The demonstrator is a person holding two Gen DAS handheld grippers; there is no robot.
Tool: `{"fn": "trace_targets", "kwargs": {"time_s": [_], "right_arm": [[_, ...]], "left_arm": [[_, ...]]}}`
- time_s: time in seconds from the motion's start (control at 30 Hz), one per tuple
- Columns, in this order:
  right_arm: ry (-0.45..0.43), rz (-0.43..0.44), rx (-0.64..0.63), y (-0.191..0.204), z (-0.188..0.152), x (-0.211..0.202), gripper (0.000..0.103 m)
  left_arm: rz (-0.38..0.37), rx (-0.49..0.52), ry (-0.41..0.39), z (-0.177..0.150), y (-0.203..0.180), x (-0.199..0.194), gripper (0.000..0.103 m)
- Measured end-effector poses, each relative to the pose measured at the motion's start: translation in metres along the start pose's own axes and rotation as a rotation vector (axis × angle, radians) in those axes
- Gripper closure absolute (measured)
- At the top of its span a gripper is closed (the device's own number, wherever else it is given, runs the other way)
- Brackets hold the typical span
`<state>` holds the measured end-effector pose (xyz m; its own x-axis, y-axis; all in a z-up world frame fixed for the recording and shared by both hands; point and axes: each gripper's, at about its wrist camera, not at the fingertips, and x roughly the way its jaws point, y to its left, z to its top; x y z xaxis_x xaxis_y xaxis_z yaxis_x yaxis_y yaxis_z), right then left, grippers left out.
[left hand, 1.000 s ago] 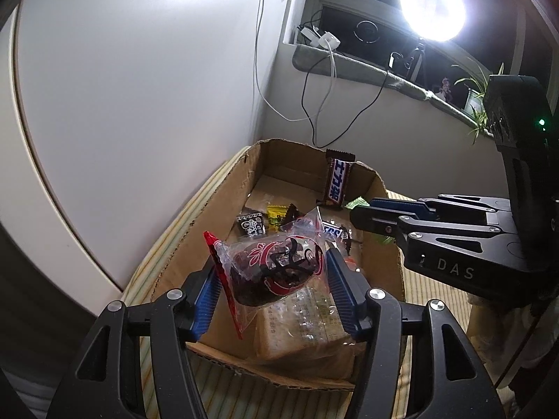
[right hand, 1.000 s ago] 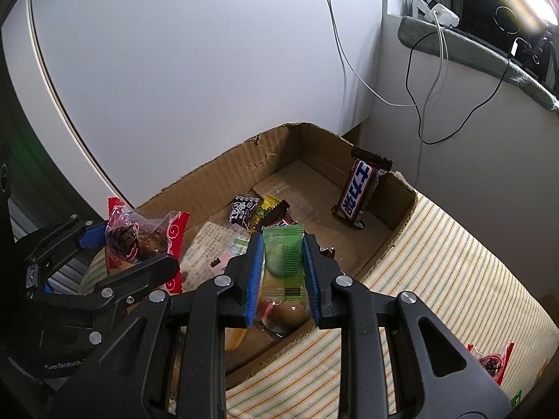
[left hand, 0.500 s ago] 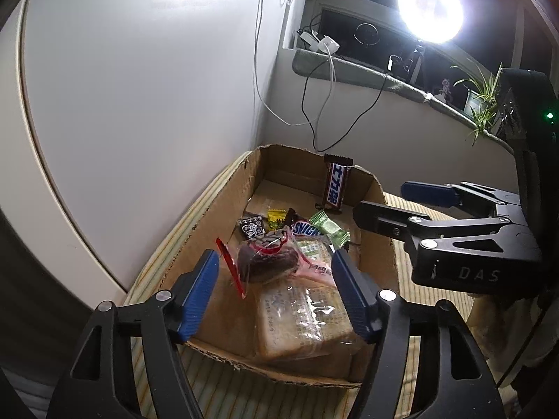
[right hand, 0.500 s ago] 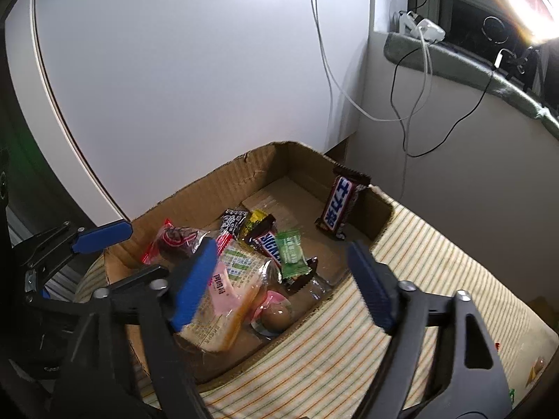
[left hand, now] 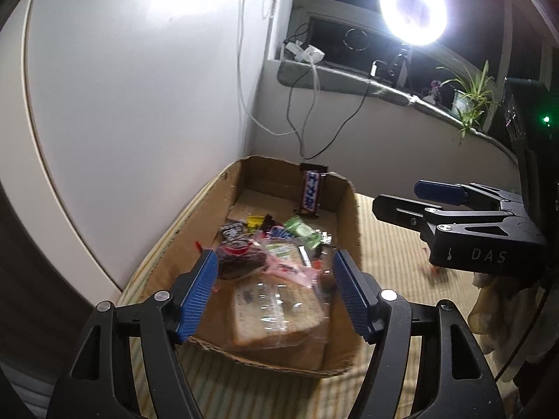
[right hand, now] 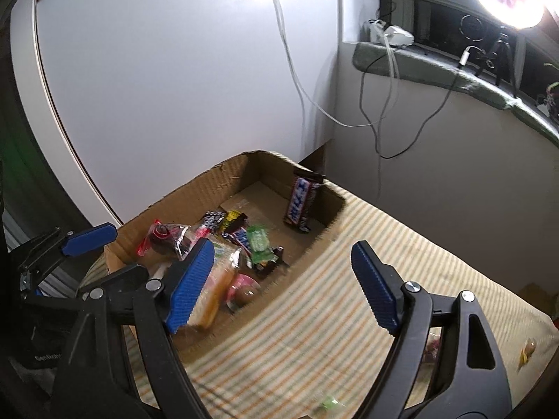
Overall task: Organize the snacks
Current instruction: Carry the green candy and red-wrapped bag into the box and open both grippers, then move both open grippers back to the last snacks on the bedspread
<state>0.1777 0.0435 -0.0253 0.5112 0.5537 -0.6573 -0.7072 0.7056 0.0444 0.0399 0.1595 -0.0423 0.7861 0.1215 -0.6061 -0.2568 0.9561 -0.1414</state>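
L gripper (left hand: 272,293) was spread wide w/ nothing between its blue pads (left hand: 197,293), hovering over the near end of the cardboard box (left hand: 349,216), which sat on a striped mat (right hand: 401,262) against the white wall. Inside the box, from the left: a clear bag w/ red print and a dark snack (left hand: 241,260) lay at the near-left, partly on a wrapped loaf of sliced bread (left hand: 276,310) filling the near end; small black, yellow and blue candy wrappers (left hand: 251,227) bunched mid-box; a green wrapped candy (left hand: 302,232) lay just right of them; a Snickers bar (left hand: 311,192) stood upright, leaning on the far wall. In the right wrist view a round brown snack in a clear pack w/ pink (right hand: 242,291) sat at the box's near-right edge beside the bread. R gripper (right hand: 279,286) was also released, jaws wide apart, held above the mat and the box's right rim, gripping nothing. Further right on the mat, a few loose wrapped candies (right hand: 527,349) lay well apart from the box, blurry. A ring light (left hand: 414,12) glared above the window sill at upper right, w/ a potted plant (left hand: 471,94) further along the sill
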Motion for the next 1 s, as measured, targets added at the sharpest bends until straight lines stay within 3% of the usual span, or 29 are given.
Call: {"fn": "trace_targets", "kwargs": {"time_s": [0.27, 0.53, 0.77, 1.0], "right_arm": [[-0.013, -0.054, 0.052, -0.044, -0.025, -0.033, 0.02], [-0.001, -0.12, 0.117, -0.1, -0.057, -0.056, 0.02], [0.045, -0.142, 0.161, -0.141, -0.08, -0.054, 0.02], [0.124, -0.119, 0.155, -0.151, -0.1, -0.025, 0.02]], "left_arm": [[-0.058, 0.048, -0.012, -0.003, -0.04, -0.005, 0.035], [-0.132, 0.102, 0.026, -0.018, -0.085, 0.001, 0.036], [-0.218, 0.144, 0.117, -0.043, -0.122, 0.019, 0.04], [-0.248, 0.174, 0.217, -0.063, -0.142, 0.045, 0.04]]}}
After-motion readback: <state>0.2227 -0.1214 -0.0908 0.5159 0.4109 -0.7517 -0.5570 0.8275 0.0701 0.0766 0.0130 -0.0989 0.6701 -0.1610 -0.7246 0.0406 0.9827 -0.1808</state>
